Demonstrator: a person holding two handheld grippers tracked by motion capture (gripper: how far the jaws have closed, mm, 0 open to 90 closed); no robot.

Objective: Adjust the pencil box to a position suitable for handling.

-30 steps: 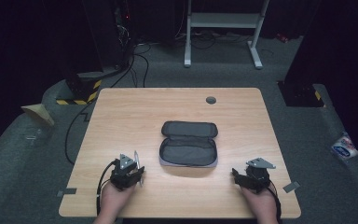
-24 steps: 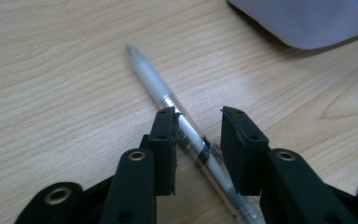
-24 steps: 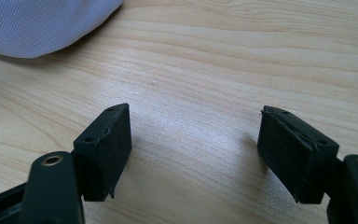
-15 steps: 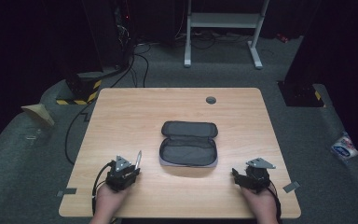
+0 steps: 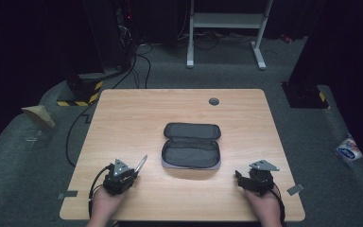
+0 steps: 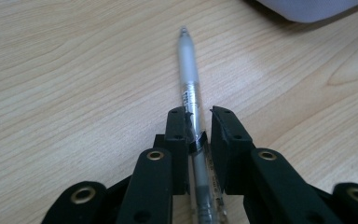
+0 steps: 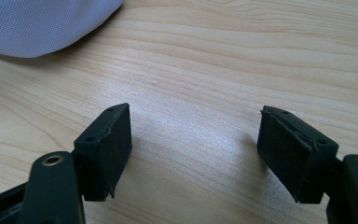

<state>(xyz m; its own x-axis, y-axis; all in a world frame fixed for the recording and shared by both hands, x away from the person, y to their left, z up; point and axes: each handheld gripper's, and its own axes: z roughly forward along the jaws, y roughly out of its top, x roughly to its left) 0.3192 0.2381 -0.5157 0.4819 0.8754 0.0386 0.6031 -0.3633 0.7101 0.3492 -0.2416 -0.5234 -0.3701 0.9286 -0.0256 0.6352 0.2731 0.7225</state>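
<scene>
Two grippers sit at the near edge of the desk (image 5: 123,113), one at each side of an open pencil case (image 5: 191,145). The left gripper (image 5: 131,173) is clamped on a pen (image 6: 189,95), which sticks out past the jaws with its tip aimed forward and to the right, toward the case. The case lies just up and to the right of that gripper, its long axis running across the desk, lid flap folded back and the grey-lined tray facing up. By my judgement the left hand, already holding the pen, need only carry it right and turn it crosswise to lay it in. The left gripper view shows the pen's clear barrel pinched mid-length. The right gripper (image 7: 195,154) rests on the desk with jaws wide apart and empty, a corner of the case showing ahead of it.
</scene>
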